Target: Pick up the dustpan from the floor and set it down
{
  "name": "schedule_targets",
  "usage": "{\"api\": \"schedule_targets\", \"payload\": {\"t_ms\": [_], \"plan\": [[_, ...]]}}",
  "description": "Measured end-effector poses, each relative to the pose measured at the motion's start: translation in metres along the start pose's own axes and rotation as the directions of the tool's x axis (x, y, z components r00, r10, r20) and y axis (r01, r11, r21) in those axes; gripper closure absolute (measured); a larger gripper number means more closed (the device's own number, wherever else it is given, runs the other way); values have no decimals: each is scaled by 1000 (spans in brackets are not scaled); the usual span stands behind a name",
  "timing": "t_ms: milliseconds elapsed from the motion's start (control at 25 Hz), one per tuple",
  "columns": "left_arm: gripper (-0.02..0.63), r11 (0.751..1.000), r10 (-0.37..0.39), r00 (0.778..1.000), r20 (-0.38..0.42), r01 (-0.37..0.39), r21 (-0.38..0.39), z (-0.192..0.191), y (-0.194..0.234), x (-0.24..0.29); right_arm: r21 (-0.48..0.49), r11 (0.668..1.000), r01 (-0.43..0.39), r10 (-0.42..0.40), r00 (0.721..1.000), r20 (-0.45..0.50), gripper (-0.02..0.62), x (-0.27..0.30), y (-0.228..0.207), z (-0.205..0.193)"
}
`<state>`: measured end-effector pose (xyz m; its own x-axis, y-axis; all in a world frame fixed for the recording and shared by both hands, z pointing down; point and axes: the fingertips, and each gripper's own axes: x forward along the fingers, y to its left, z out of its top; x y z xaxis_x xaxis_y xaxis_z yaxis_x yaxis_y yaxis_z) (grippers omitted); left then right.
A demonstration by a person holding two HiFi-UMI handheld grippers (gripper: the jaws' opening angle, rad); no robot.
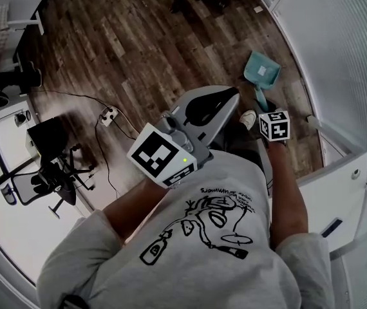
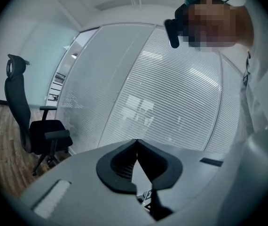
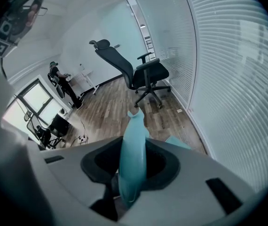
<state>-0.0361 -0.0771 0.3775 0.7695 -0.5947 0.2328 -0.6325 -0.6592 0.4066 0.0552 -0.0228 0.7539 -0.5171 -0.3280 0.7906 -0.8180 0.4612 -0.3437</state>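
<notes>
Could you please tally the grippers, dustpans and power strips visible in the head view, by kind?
grippers: 2, the left gripper and the right gripper
dustpan: 1
power strip: 1
Total: 4

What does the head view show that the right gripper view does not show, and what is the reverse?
Only the head view shows the dustpan with its whole pan, and the marker cube on the right gripper. Only the right gripper view shows that gripper's jaws shut on the teal handle. Both show the dustpan, the wooden floor and the blinds wall.
</notes>
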Motion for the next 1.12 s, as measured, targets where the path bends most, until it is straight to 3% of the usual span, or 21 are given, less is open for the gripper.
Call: {"api": "schedule_targets", "payload": {"t_ms": [680, 1120], "plan": [[604, 997, -66, 996, 52, 63, 54, 35, -25, 17, 2, 1000, 29, -29, 997, 70, 509, -72, -5, 41], [604, 992, -97, 992, 77, 90, 93, 51, -48, 24, 52, 998, 47, -55, 987, 151, 509, -133, -3, 72]]}}
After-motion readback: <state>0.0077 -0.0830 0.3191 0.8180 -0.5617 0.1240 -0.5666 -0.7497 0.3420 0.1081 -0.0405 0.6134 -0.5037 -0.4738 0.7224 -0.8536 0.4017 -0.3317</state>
